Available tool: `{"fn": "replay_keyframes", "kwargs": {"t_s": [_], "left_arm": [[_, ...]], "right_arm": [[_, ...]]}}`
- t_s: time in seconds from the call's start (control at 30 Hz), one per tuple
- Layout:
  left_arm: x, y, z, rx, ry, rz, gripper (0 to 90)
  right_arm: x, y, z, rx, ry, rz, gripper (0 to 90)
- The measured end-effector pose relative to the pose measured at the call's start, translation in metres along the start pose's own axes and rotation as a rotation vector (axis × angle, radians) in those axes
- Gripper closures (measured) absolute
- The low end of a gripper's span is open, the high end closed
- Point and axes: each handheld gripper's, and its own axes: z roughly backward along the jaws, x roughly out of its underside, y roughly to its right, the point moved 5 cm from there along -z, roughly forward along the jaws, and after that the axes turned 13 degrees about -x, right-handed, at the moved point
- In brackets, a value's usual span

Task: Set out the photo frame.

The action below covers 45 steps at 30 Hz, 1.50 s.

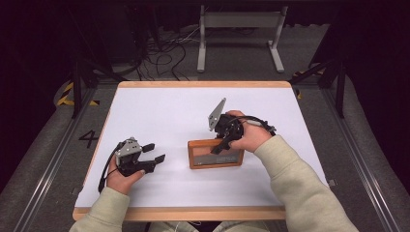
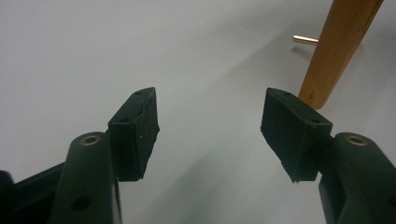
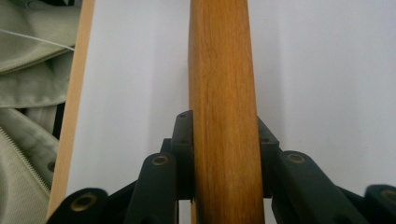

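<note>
Around the bench (image 1: 159,111) the room is dark, with a grey carpeted floor (image 1: 34,159), metal rails running along both sides, a tangle of black cables (image 1: 164,58) beyond the far edge, and a pale metal stand (image 1: 240,21) farther back. The bench itself has a white top framed by a light wooden rim, and yellow-and-black tape (image 1: 65,96) marks the floor off its far left corner. A wooden picture frame (image 1: 215,153) sits a little right of the middle, nearer the near edge than the far one. The right claw (image 1: 223,145) is clamped on the frame's far rail, its pads pressed against both faces of the wood. The left claw (image 1: 153,153) rests near the near left corner, jaws apart with nothing between them, well apart from the frame.
</note>
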Motion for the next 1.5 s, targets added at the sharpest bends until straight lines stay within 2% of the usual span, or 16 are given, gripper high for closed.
{"fn": "replay_keyframes", "kwargs": {"t_s": [0.07,0.13,0.3,0.37,0.4,0.5,0.57,0.67,0.77,0.83,1.1,1.2,1.27,1.33,1.47,1.5], "left_arm": [[0.000,0.000,0.000,0.002,-0.001,0.000,37.2],[0.000,0.001,0.000,0.004,-0.002,0.003,37.2],[0.000,0.000,0.000,0.001,0.002,-0.002,37.1],[0.000,0.000,0.000,0.002,0.000,0.002,37.1],[0.000,0.000,0.000,0.002,0.001,0.002,37.1],[0.000,0.000,0.000,0.003,0.001,0.003,37.1],[0.000,0.000,-0.001,0.003,0.001,0.004,37.1],[0.000,0.000,-0.001,0.002,-0.002,0.003,37.0],[0.000,0.000,0.000,0.003,-0.003,0.003,36.9],[0.000,0.001,0.001,0.002,-0.001,0.004,36.4],[-0.003,0.005,0.005,0.015,-0.011,0.022,34.0],[-0.004,0.008,0.006,0.014,-0.013,0.024,33.4],[-0.004,0.008,0.006,0.014,-0.012,0.023,33.1],[-0.005,0.009,0.007,0.015,-0.012,0.020,32.2],[-0.002,0.011,0.012,0.019,-0.012,0.012,31.8],[-0.001,0.011,0.014,0.018,-0.010,0.011,31.7]], "right_arm": [[0.000,0.001,0.001,0.012,0.007,-0.019,69.3],[0.002,0.005,0.004,0.050,0.030,-0.082,67.7],[0.004,0.005,0.006,0.059,0.039,-0.122,68.7],[0.005,0.007,0.006,0.060,0.043,-0.119,67.8],[0.005,0.008,0.007,0.069,0.046,-0.121,65.5],[0.010,0.015,0.008,0.134,0.044,-0.168,46.6],[0.014,0.016,0.009,0.142,0.045,-0.186,45.7],[0.016,0.019,0.013,0.189,0.088,-0.213,32.3],[0.017,0.020,0.019,0.254,0.157,-0.228,20.6],[0.020,0.016,0.024,0.278,0.215,-0.238,18.4],[0.047,-0.014,0.048,0.378,0.362,-0.278,16.9],[0.063,-0.028,0.055,0.412,0.403,-0.300,15.7],[0.066,-0.031,0.056,0.415,0.412,-0.307,15.4],[0.078,-0.040,0.059,0.430,0.436,-0.318,14.7],[0.091,-0.047,0.060,0.447,0.457,-0.336,13.6],[0.101,-0.051,0.059,0.462,0.485,-0.353,12.8]]}}
